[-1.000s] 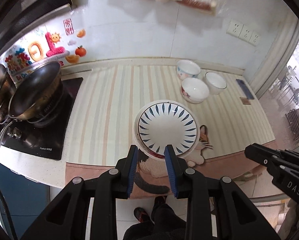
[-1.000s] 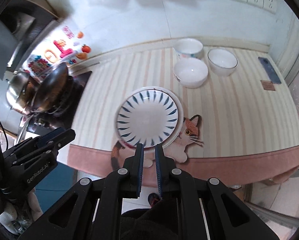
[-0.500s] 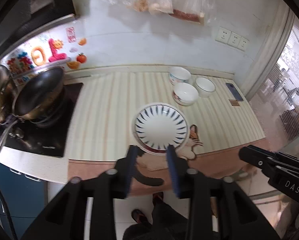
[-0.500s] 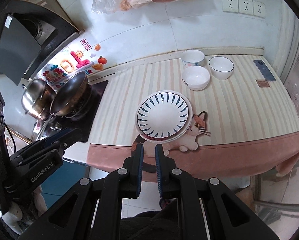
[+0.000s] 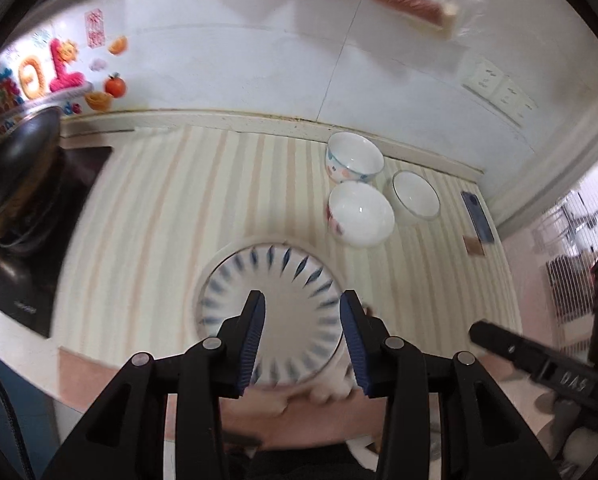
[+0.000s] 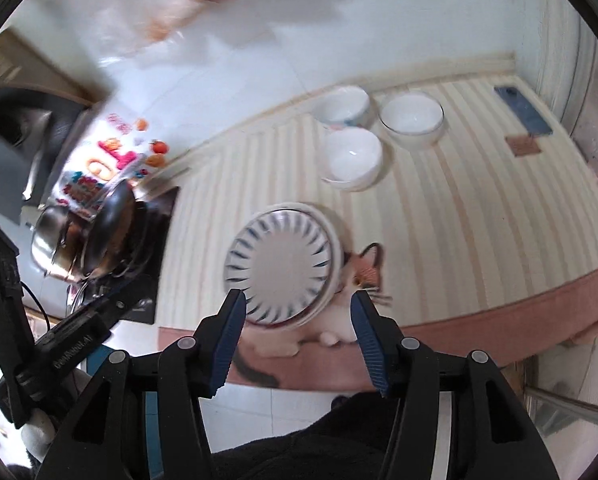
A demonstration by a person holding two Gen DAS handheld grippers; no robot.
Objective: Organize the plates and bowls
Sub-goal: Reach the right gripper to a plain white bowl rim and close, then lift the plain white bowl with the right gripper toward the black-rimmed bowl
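A blue-patterned plate (image 5: 277, 308) lies on top of other plates on the striped counter; it also shows in the right wrist view (image 6: 279, 268). Three white bowls stand behind it: a flower-printed one (image 5: 354, 157) at the back, a plain one (image 5: 361, 214) in front of it, and a rimmed one (image 5: 416, 195) to the right. My left gripper (image 5: 302, 308) is open and empty above the plate's near edge. My right gripper (image 6: 295, 306) is wide open and empty, in front of the plate. The bowls also show in the right wrist view (image 6: 353, 158).
A wok (image 5: 15, 164) and pots (image 6: 55, 236) sit on the black stove (image 5: 27, 280) at the left. A phone (image 5: 477, 216) and a small brown card (image 5: 474, 245) lie at the counter's right end. A cat-print cloth (image 6: 363, 276) hangs over the front edge.
Both grippers moved forward toward the plates. The right gripper went from nearly shut to wide open; the left gripper opened wider.
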